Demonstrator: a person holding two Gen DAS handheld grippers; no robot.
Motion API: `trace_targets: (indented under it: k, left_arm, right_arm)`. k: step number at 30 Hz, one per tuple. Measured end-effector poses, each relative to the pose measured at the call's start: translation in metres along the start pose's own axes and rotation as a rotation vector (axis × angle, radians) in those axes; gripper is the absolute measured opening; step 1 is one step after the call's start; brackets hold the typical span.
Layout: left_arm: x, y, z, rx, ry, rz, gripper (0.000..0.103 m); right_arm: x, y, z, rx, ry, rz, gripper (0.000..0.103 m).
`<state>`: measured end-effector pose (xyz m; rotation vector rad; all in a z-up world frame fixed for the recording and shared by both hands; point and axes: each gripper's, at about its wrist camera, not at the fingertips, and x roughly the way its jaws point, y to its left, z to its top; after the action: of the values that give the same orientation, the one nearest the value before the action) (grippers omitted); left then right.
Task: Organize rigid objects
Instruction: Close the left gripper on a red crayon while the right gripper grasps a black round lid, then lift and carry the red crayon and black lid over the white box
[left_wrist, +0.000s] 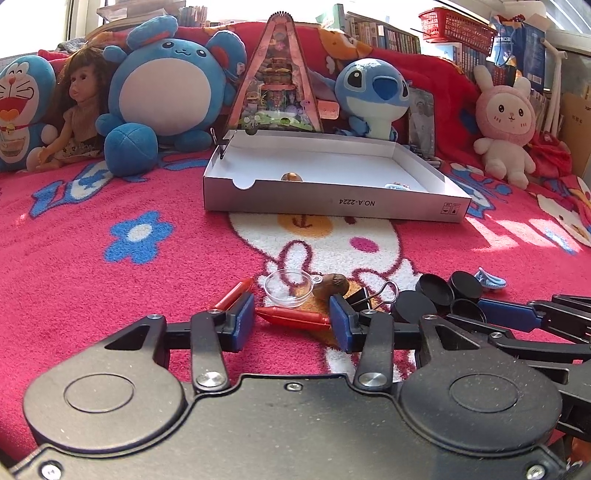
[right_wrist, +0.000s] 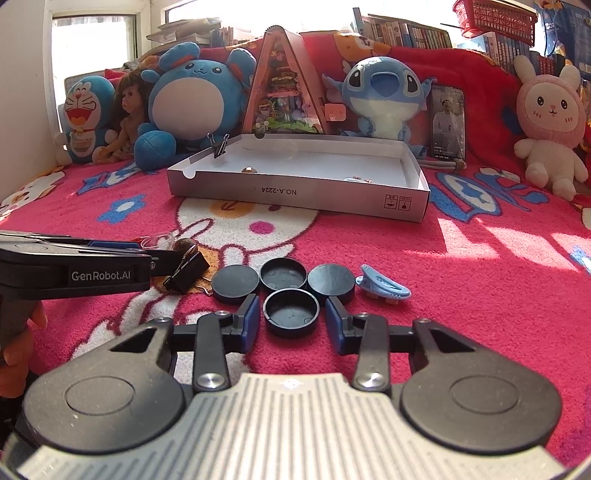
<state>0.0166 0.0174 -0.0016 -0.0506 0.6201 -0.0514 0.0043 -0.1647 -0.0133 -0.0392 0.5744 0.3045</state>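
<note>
My left gripper (left_wrist: 291, 308) stands open low over the pink blanket, and a red crayon (left_wrist: 291, 318) lies crosswise between its blue pads. A second red crayon (left_wrist: 232, 297), a clear plastic cup (left_wrist: 288, 291), a brown nut (left_wrist: 334, 285) and a black binder clip (left_wrist: 365, 299) lie just ahead. My right gripper (right_wrist: 291, 301) is open around an upturned black cap (right_wrist: 290, 314), with narrow gaps at both pads. Three more black caps (right_wrist: 282, 277) and a small blue toy shoe (right_wrist: 384, 286) lie beyond. The left gripper (right_wrist: 159, 254) reaches in from the left.
A shallow white cardboard box (left_wrist: 332, 203) sits further back, holding a brown ball (left_wrist: 291, 177) and a pale blue item (left_wrist: 397, 186), with a binder clip (left_wrist: 221, 144) on its rim. Plush toys (left_wrist: 166, 96), a doll and a triangular miniature house (left_wrist: 277, 81) line the back. A hand (right_wrist: 22, 332) grips the left tool.
</note>
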Motion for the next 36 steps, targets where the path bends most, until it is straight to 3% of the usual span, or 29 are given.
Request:
trace_targets:
  k: [3, 10, 18, 29, 36]
  left_arm:
    - [-0.002, -0.002, -0.002, 0.015, -0.005, 0.005, 0.042]
    - [-0.013, 0.002, 0.003, 0.003, -0.006, -0.005, 0.042]
    - [-0.02, 0.007, 0.03, 0.018, -0.027, 0.001, 0.042]
    - [0.015, 0.02, 0.108, -0.017, 0.01, -0.054, 0.042]
    - [0.07, 0.014, 0.171, -0.038, 0.126, -0.071, 0.042]
  right_arm:
    - [-0.001, 0.001, 0.0, -0.009, -0.002, -0.005, 0.037]
    - [-0.007, 0.003, 0.002, -0.013, -0.016, -0.008, 0.037]
    - [-0.01, -0.009, 0.021, 0.015, -0.035, -0.024, 0.037]
    - [0.024, -0.047, 0.086, 0.112, 0.008, -0.025, 0.037]
    - [0.062, -0.071, 0.135, 0.154, 0.095, -0.017, 0.037]
